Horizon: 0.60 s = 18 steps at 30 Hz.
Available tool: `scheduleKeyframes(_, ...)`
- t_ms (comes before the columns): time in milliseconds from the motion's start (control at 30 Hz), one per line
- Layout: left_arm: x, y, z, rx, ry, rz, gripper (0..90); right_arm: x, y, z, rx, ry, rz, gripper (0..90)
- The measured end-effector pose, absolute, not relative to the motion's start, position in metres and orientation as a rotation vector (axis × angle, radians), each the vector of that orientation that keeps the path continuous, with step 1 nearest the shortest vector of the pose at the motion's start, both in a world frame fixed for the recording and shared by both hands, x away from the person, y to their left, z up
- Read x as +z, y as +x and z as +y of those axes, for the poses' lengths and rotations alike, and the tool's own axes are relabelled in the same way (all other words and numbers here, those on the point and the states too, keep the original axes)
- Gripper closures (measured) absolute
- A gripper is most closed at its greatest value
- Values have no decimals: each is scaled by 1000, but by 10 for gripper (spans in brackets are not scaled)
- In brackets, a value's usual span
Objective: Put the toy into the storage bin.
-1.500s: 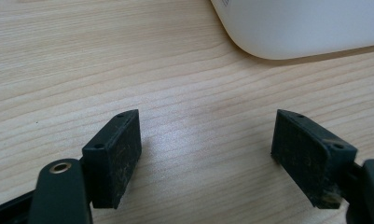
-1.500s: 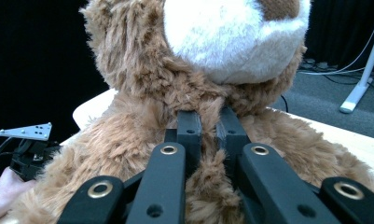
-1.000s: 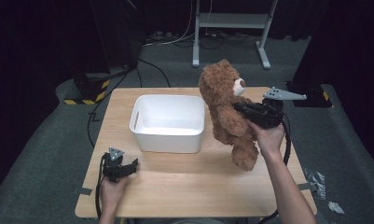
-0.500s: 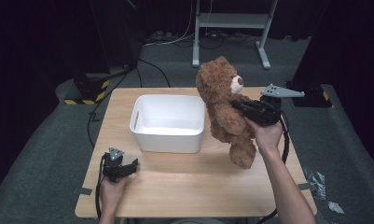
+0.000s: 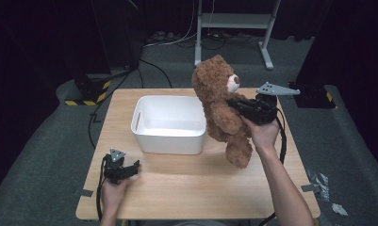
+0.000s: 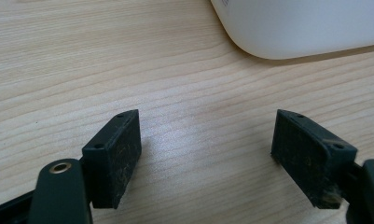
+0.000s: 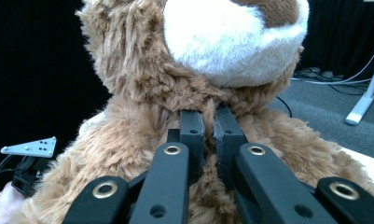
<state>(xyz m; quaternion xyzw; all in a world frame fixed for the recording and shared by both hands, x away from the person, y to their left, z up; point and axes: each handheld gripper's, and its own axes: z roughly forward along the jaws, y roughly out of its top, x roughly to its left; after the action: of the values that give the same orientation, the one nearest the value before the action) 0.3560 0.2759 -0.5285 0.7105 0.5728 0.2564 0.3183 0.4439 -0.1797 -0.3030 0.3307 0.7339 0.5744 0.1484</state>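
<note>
Brown plush teddy bear [image 5: 222, 106] with a white muzzle hangs above the pale wooden worktop [image 5: 186, 188] in the high view, upright, its long axis running head-up to feet-down, tilted a little toward the person. The right hand-held gripper [image 5: 234, 102] pinches it at the chest from the bear's right side. Just to the bear's left, touching or nearly touching its flank, sits the white rounded plastic bin [image 5: 169, 123], open and empty; the bear lies between that gripper and the bin, so a short carry leftward looks like what the coming move needs. The left hand-held gripper [image 5: 130, 168] rests on the worktop near the front edge, well apart from the bear.

From the left gripper view, that gripper [image 6: 205, 156] is spread wide over bare wood, the bin's corner [image 6: 306, 28] ahead.

From the right gripper view, the gripper [image 7: 208, 133] is pressed together on a tuft of fur below the bear's [image 7: 142, 93] muzzle.
</note>
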Motion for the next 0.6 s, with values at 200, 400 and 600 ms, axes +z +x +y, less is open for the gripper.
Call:
scheduleKeyframes(200,-528,356,276,674,1869,1505,239,-298,445,-173,1665,933,2108,857)
scheduleKeyframes(400,-528,356,276,674,1870,1506,239,-295,448,-164,1670,924,2122,858)
scheduleKeyframes(600,-528,356,276,675,1869,1506,238,-291,451,-154,1679,917,2132,858)
